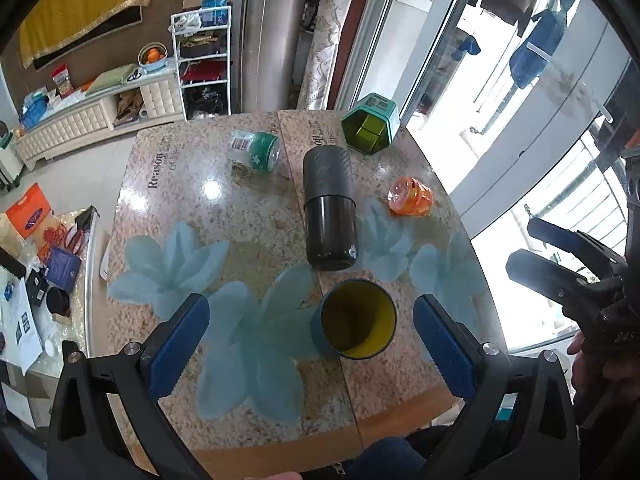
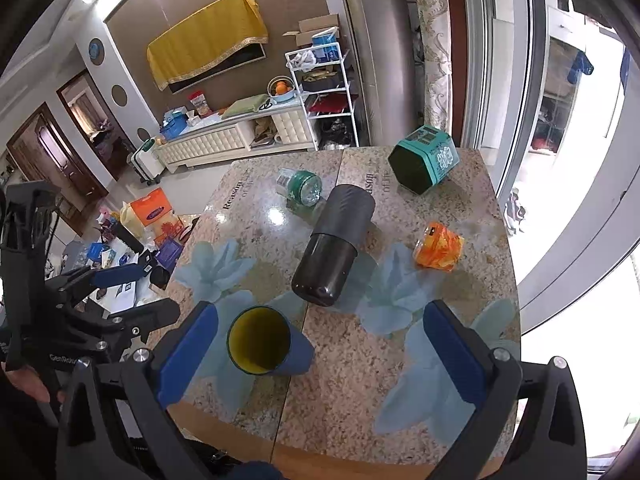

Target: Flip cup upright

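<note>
A blue cup with a yellow inside stands near the table's front edge, its mouth facing the cameras; it also shows in the right wrist view. My left gripper is open and empty above the table, the cup between its fingers but lower. My right gripper is open and empty, the cup just inside its left finger. The right gripper also shows at the right edge of the left wrist view. The left gripper shows at the left of the right wrist view.
On the granite table lie a black cylinder flask, a green plastic bottle, an orange wrapped jar and a teal hexagonal tin. Glass doors stand to the right. A cluttered side table is at the left.
</note>
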Tool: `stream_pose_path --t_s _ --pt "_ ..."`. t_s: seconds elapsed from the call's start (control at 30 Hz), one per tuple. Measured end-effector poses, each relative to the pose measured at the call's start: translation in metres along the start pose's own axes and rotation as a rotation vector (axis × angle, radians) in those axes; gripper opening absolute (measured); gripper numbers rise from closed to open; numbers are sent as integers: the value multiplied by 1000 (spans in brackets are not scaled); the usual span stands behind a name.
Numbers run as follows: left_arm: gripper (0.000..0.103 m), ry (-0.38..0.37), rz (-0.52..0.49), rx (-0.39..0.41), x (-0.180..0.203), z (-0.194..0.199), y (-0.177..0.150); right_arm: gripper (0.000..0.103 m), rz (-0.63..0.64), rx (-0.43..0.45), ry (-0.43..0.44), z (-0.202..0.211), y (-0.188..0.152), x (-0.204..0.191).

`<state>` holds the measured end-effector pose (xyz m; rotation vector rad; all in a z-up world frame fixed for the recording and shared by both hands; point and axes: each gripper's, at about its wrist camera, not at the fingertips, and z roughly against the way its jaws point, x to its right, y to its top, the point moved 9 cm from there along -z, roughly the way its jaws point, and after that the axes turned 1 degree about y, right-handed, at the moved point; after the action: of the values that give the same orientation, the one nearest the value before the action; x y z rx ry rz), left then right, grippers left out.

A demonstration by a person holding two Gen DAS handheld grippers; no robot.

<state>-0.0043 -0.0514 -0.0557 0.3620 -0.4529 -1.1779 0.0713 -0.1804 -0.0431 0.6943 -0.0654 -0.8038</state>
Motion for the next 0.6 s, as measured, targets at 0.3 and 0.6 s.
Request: stream_pose_path --t_s 0.3,0.6 --pt "102 24 -15 14 12 11 -7 103 -12 6 15 4 -7 2" --pt "102 37 -9 28 15 17 -2 103 -12 14 23 8 -6 4"
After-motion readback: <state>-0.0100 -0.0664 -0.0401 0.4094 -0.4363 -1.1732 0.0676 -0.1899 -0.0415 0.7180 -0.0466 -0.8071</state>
